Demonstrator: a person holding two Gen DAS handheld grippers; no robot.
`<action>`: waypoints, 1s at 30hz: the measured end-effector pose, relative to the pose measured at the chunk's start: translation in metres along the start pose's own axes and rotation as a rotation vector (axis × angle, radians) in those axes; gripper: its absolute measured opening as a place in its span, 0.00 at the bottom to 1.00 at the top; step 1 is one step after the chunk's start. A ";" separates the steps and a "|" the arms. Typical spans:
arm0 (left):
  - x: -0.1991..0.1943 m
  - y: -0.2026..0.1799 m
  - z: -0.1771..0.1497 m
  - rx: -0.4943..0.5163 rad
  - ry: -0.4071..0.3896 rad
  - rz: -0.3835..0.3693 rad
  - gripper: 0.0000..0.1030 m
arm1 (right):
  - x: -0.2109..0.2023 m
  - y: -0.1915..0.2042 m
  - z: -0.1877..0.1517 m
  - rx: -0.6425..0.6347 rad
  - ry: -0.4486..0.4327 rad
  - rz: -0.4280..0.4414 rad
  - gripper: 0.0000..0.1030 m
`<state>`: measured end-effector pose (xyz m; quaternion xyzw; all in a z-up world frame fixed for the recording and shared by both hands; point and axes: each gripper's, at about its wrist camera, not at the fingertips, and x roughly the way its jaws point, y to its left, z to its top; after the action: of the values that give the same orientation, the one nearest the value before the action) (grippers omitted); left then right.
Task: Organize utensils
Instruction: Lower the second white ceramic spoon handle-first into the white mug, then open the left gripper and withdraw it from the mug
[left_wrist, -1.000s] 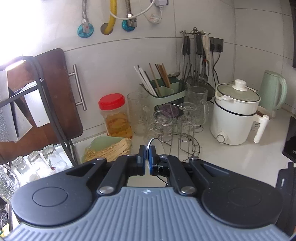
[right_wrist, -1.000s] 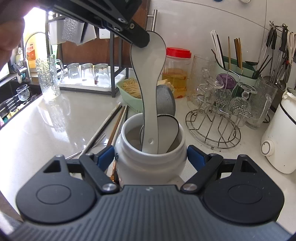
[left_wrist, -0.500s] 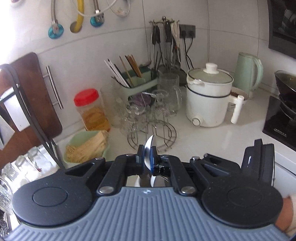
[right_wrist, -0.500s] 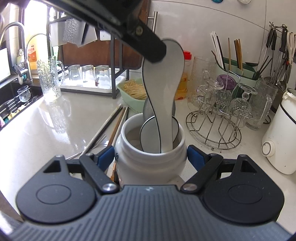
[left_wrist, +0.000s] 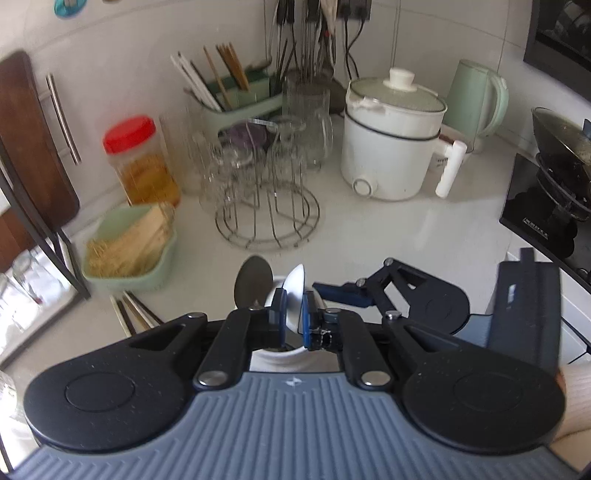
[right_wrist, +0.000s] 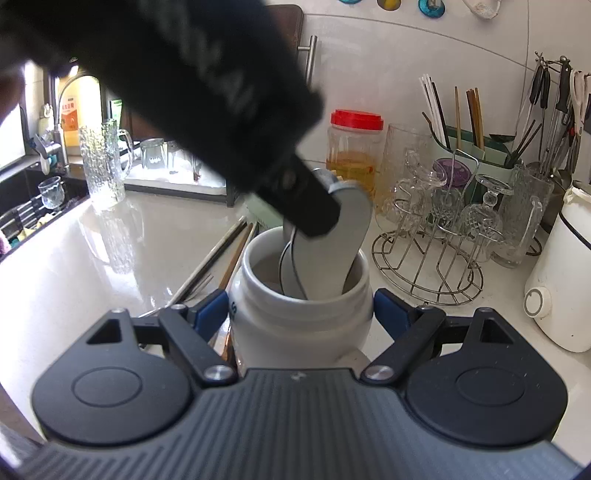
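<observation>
My left gripper (left_wrist: 293, 314) holds a white ceramic spoon (left_wrist: 293, 291) by its handle, and its jaws are opening with the handle still between the pads. The spoon (right_wrist: 332, 251) leans inside a white ceramic jar (right_wrist: 299, 321), bowl down. One dark finger (right_wrist: 310, 210) of the left gripper reaches over the jar's mouth. A grey spoon (left_wrist: 253, 282) also stands in the jar (left_wrist: 277, 356). My right gripper (right_wrist: 301, 310) is shut wide around the jar's body, a blue pad against each side.
Chopsticks and a fork (right_wrist: 225, 254) lie on the counter left of the jar. Behind it stand a green basket (left_wrist: 129, 251), a red-lidded jar (left_wrist: 140, 162), a wire glass rack (left_wrist: 266, 206) and a white electric pot (left_wrist: 391, 147). A stove (left_wrist: 546, 206) is at the right.
My left gripper has tipped downward and sunk, carrying the white spoon deeper into the jar. The right gripper and the jar have stayed put.
</observation>
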<state>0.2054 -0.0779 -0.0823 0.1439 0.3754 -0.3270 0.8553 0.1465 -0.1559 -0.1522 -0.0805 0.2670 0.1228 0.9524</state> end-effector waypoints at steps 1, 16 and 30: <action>0.003 0.002 0.000 -0.007 0.012 -0.007 0.09 | 0.000 -0.001 0.000 0.001 -0.002 0.003 0.85; 0.018 0.014 0.004 -0.080 0.077 -0.050 0.10 | -0.001 -0.002 -0.005 -0.006 -0.022 0.018 0.85; -0.007 0.027 0.002 -0.192 0.005 -0.001 0.11 | -0.001 -0.001 -0.004 -0.010 -0.019 0.015 0.85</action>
<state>0.2210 -0.0557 -0.0761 0.0619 0.4071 -0.2897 0.8640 0.1441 -0.1578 -0.1553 -0.0821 0.2578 0.1320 0.9536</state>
